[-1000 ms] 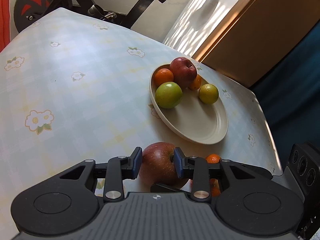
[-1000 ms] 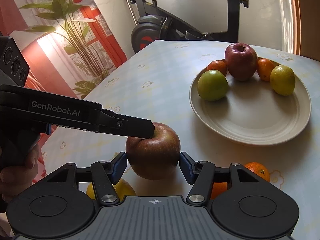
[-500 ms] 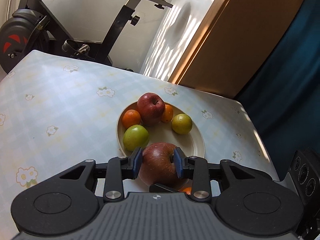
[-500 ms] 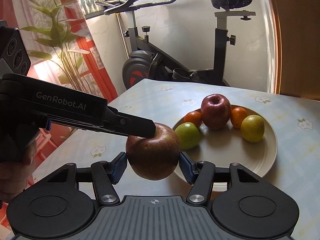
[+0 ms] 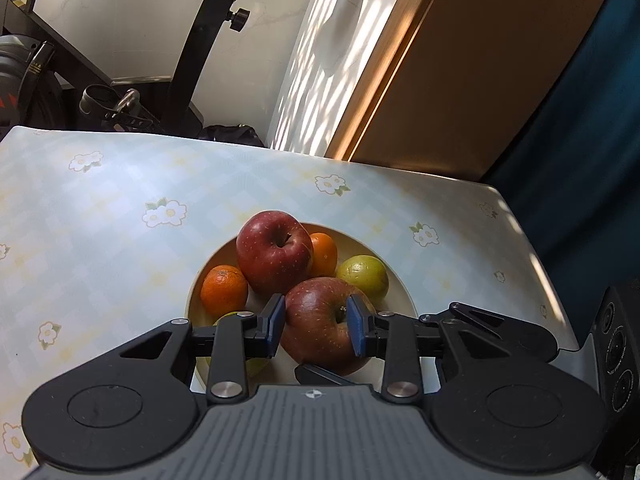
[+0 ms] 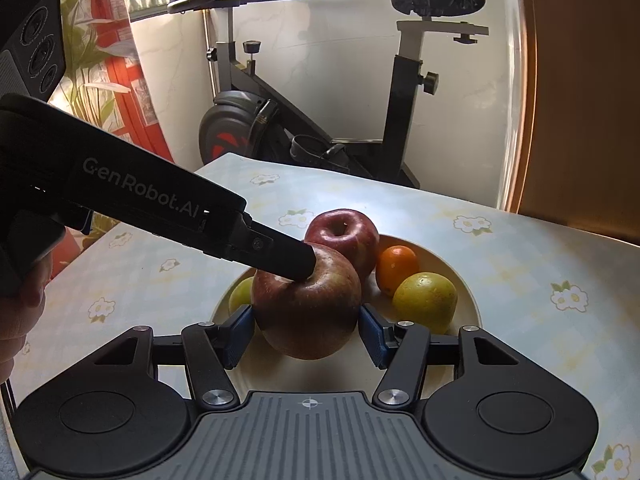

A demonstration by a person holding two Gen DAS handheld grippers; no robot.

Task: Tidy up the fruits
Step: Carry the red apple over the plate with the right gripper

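Grippers first: my left gripper is clamped on the russet apple, and my right gripper has its pads pressed to the same fruit, above the cream plate. Beyond it on the plate: dark red apple, two oranges, yellow-green citrus. Farthest: exercise bike.

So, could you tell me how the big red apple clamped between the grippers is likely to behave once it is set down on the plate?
The held apple looks round, so it would probably roll against the dark red apple. Its skin shines, so it may be slippery. It seems firm: the left gripper leaves no visible dent, and the plate is shallow.
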